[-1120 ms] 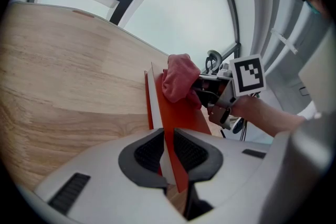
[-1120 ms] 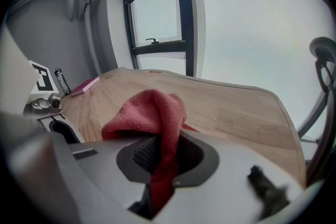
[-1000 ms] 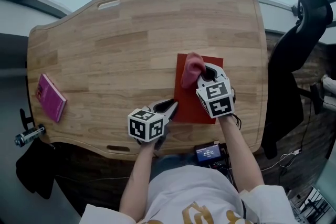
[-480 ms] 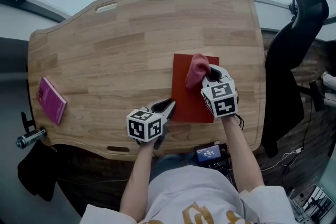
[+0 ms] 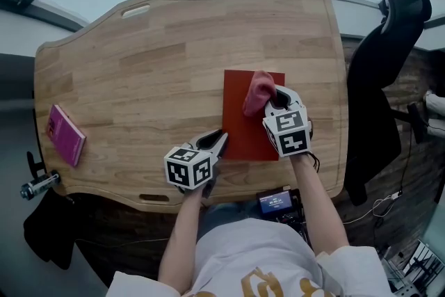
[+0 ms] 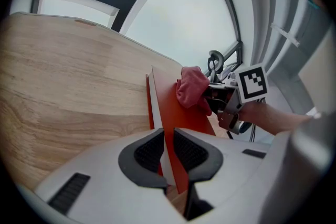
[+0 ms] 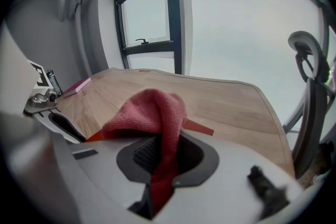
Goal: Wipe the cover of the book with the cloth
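A red book [image 5: 245, 123] lies flat on the wooden table [image 5: 160, 59], right of centre. My left gripper [image 5: 213, 143] is shut on the book's near left corner; in the left gripper view the book [image 6: 170, 102] edge runs between the jaws at my left gripper [image 6: 167, 150]. My right gripper [image 5: 276, 99] is shut on a pink cloth [image 5: 258, 92], which rests bunched on the cover near its far right part. In the right gripper view the cloth [image 7: 152, 115] hangs between the jaws of my right gripper [image 7: 164, 157] and hides most of the book.
A small magenta book [image 5: 66, 134] lies near the table's left edge. A black office chair [image 5: 389, 73] stands close to the table's right side. A small device with a screen [image 5: 276, 202] sits below the table's near edge.
The cloth and my right gripper shifted slightly right, then back a little, across the cover. My left gripper has kept its hold on the book's corner.
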